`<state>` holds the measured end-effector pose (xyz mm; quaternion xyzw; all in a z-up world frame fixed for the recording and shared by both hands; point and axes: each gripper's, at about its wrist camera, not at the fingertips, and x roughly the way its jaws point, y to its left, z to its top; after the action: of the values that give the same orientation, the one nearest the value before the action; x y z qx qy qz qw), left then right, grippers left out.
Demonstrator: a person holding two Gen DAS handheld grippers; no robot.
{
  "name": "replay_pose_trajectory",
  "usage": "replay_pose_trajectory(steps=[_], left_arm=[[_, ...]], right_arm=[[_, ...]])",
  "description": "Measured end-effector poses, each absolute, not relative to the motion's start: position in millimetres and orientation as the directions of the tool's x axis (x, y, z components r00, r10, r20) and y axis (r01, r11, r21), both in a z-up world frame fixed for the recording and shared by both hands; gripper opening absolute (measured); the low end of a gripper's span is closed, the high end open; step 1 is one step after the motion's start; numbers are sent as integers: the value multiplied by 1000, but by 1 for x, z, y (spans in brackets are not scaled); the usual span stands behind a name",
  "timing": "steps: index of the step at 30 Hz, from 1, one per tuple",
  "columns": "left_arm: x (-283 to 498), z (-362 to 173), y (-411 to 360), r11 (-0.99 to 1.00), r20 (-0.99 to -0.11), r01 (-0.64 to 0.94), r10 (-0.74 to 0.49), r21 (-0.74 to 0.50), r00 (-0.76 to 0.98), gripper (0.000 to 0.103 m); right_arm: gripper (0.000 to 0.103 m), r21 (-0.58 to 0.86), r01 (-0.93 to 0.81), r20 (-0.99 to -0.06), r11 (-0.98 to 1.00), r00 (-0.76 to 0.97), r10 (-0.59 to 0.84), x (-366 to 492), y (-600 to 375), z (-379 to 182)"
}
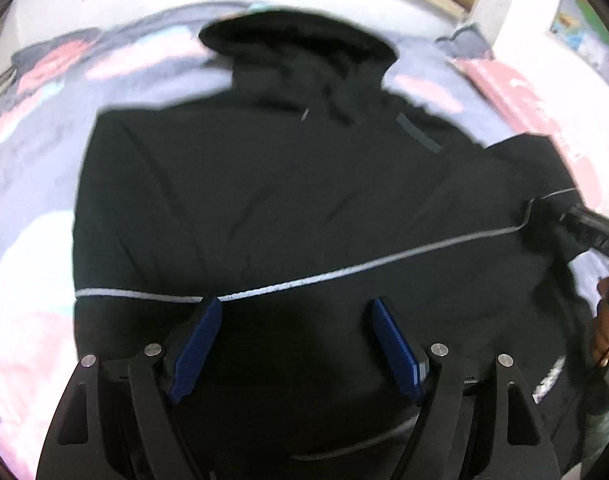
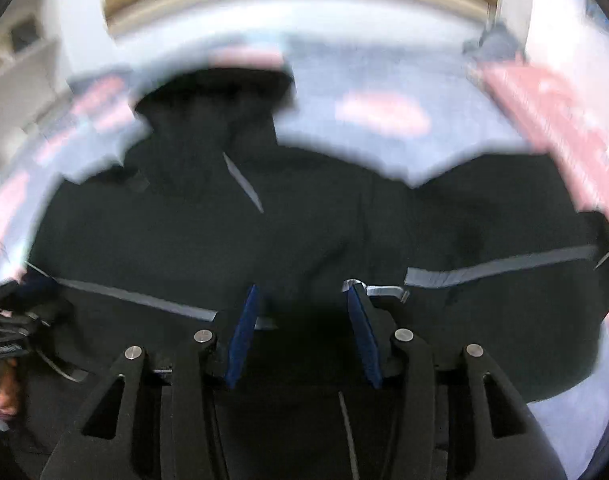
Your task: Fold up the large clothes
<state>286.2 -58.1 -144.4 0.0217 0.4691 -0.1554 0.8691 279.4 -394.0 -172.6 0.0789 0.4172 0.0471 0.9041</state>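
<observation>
From my left tongs (image 1: 294, 312), I look down on a black hooded jacket (image 1: 264, 184) spread flat on a bedsheet (image 1: 24, 184) patterned in pale blue and pink. The hood points away from me. My two blue pads (image 1: 196, 344) stand wide apart over the lower part of the jacket, released, with nothing between them. A thin grey stripe (image 1: 344, 270) crosses the cloth just past the tips. At the right edge my other tongs (image 1: 584, 224) meet the jacket's side where the stripe bends; whether they grip it I cannot tell from here.

From my right tongs (image 2: 302, 300), the picture is blurred. The same jacket (image 2: 304, 220) fills the view, its hood up and to the left. These pads (image 2: 362, 332) are also parted, less widely, above dark cloth, holding nothing. My left tongs (image 2: 8, 320) show at the left edge.
</observation>
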Motion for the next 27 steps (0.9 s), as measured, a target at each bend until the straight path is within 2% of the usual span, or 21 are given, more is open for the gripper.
replay_pose_trajectory(steps=[2, 6, 10, 14, 19, 22, 27], left_arm=[[286, -147, -64, 951, -825, 302, -222, -66, 520, 79], [282, -149, -73, 952, -825, 305, -169, 5, 540, 81], [277, -138, -68, 958, -819, 285, -179, -21, 544, 81], [260, -111, -84, 943, -793, 322, -260, -85, 551, 81], [229, -73, -151, 898, -745, 439, -320, -41, 585, 81], [218, -61, -202, 857, -732, 513, -382, -52, 564, 81], [221, -60, -282, 814, -734, 577, -434, -71, 523, 81]], right_arm=[[50, 202, -25, -733, 979, 659, 168, 281, -394, -193], [50, 197, -29, -730, 980, 662, 167, 276, -395, -189], [50, 261, -53, -696, 964, 681, 225, 245, -411, -168], [55, 257, -33, -635, 966, 748, 194, 203, -442, -134], [72, 273, 27, -567, 962, 812, 138, 158, -508, -105], [76, 285, 103, -561, 953, 824, 79, 145, -559, -106], [76, 341, 230, -578, 912, 816, 9, 137, -649, -122]])
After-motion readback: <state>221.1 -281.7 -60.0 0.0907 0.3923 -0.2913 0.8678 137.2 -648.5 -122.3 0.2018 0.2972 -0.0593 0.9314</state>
